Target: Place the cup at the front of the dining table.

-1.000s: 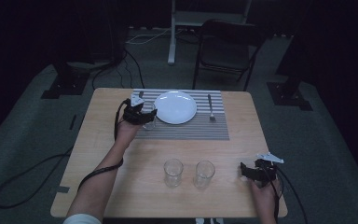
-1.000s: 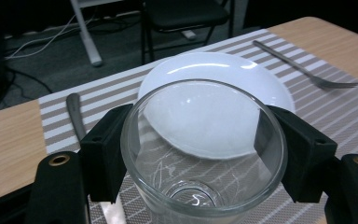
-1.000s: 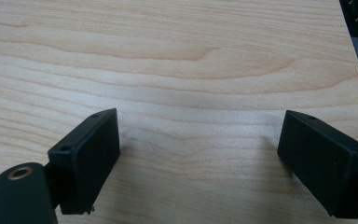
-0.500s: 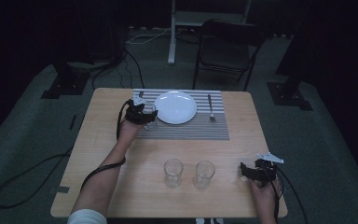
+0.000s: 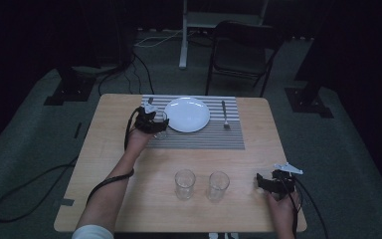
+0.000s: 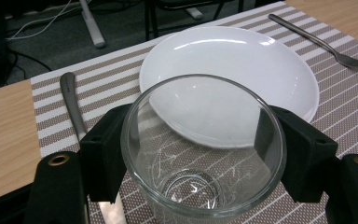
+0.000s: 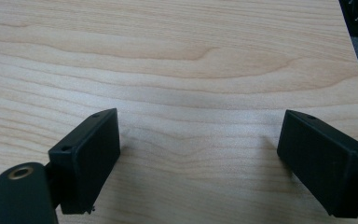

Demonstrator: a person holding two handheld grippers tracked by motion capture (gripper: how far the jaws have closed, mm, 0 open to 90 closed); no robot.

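Observation:
My left gripper point(image 5: 155, 123) is shut on a clear glass point(image 5: 161, 125) at the left part of the striped placemat point(image 5: 204, 138). In the left gripper view the black jaws press both sides of the glass point(image 6: 186, 189), whose base is low over the placemat point(image 6: 354, 107); whether it touches, I cannot tell. Just behind it lies a white plate point(image 6: 233, 70) point(image 5: 187, 114). A knife point(image 6: 72, 100) lies left of the plate, a fork point(image 5: 225, 115) point(image 6: 326, 44) right of it. My right gripper point(image 5: 259, 183) point(image 7: 198, 163) rests open at the table's front right, nothing between its jaws.
Two more clear glasses point(image 5: 184, 183) point(image 5: 218, 185) stand side by side near the front edge of the wooden table point(image 5: 104, 164), left of the right gripper. A dark chair point(image 5: 241, 55) stands behind the table. Cables trail on the floor at the left.
The left gripper with the glass has shifted slightly right, toward the plate. The right gripper has not moved.

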